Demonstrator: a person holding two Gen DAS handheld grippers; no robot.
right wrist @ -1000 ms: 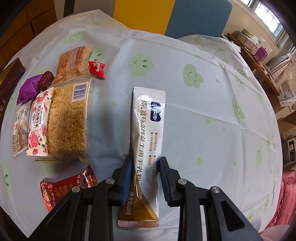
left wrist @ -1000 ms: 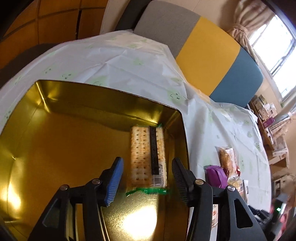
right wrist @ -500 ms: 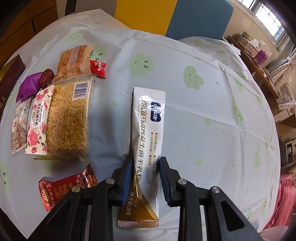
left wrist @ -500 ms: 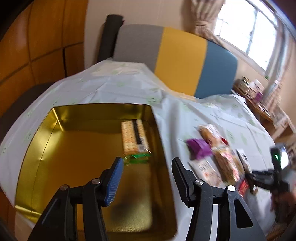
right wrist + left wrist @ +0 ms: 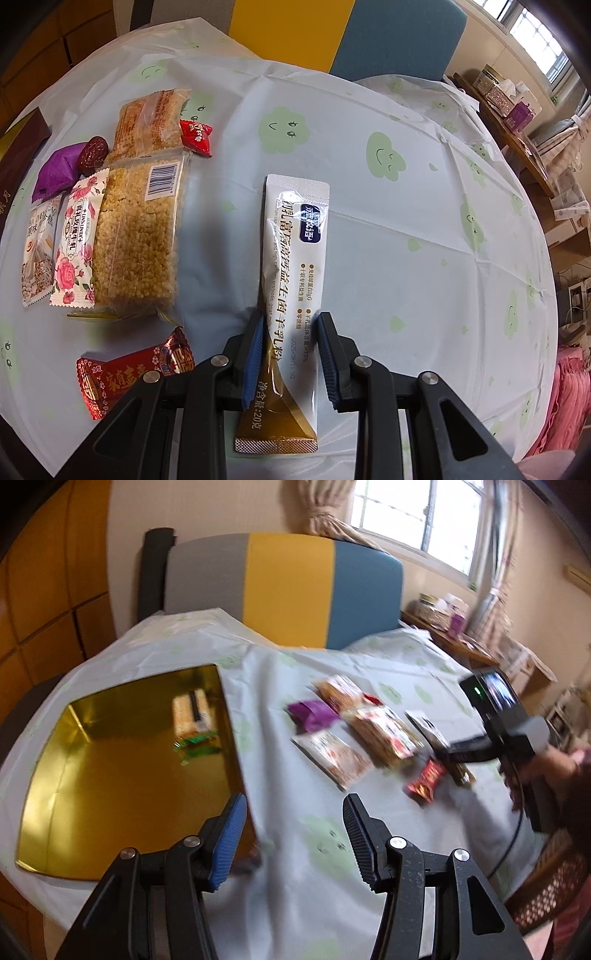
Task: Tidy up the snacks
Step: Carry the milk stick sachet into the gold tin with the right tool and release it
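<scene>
- The white powder sachet [image 5: 295, 266] lay flat and lengthwise on the worktop [image 5: 406, 221], its gold end nearest the camera; the right gripper [image 5: 290, 356] sat over its lower part, one blue-padded finger at each long edge, the left pad touching the packet; whether the right pad pressed on it I could not tell.
- Left of the sachet lay the other snacks: a long puffed-rice bar [image 5: 138, 240] with a barcode, a rose-printed packet [image 5: 77, 240] touching its left side, a pale packet [image 5: 37, 254] further left, a purple packet [image 5: 55, 173], a dried date [image 5: 93, 155], a second crisp bar [image 5: 151, 122] and a small red sweet [image 5: 195, 136]; a red candy [image 5: 129, 373] lay just beside the gripper's left finger.
- The left gripper [image 5: 291, 834] hung above the worktop with its fingers spread and nothing between them; the gold tin [image 5: 92, 775] stood to its left, a cracker pack [image 5: 194, 712] lying inside near the far right corner.
- A colour-blocked chair back [image 5: 288, 587] stood behind the worktop.
</scene>
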